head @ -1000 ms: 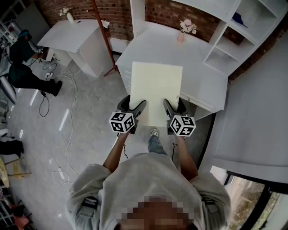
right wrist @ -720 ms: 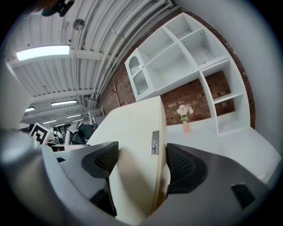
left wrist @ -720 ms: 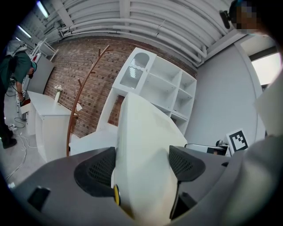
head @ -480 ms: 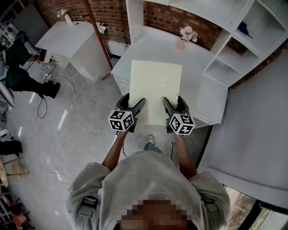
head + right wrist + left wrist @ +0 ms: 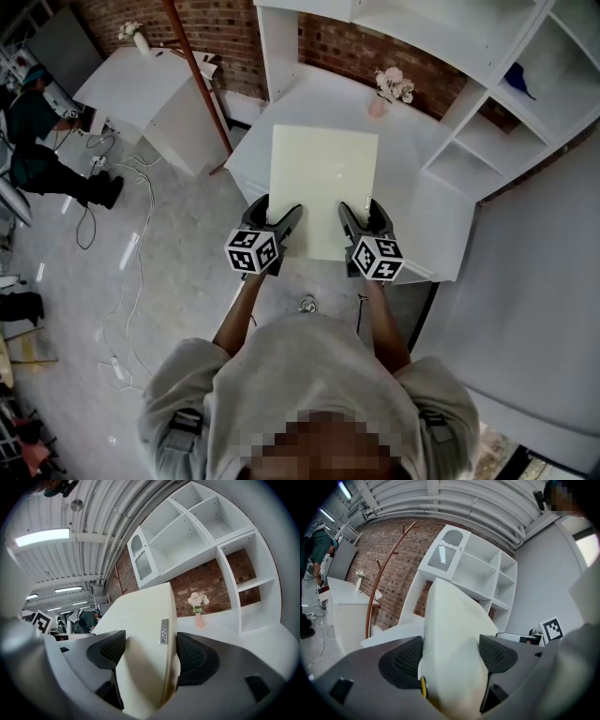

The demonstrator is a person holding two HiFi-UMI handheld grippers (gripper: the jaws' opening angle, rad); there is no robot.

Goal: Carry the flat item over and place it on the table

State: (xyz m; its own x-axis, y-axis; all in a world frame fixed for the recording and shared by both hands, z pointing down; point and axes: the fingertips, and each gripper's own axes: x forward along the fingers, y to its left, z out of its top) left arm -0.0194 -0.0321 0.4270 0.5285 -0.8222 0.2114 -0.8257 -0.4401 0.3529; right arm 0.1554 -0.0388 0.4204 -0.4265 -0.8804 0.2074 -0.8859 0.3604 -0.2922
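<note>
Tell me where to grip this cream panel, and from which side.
Its near short edge, from the person's side, one gripper toward each corner, as the left gripper and right gripper do now. The panel is thin and wide: jaws span its thickness, and two spaced grips likely keep it level.

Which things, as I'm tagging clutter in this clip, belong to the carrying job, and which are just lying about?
Job: pale cream flat rectangular panel; left tongs and right tongs, both shut on it; big white table ahead.
Lying about: pink vase of flowers; reddish-brown wooden coat stand; white shelf unit; smaller white side table.
</note>
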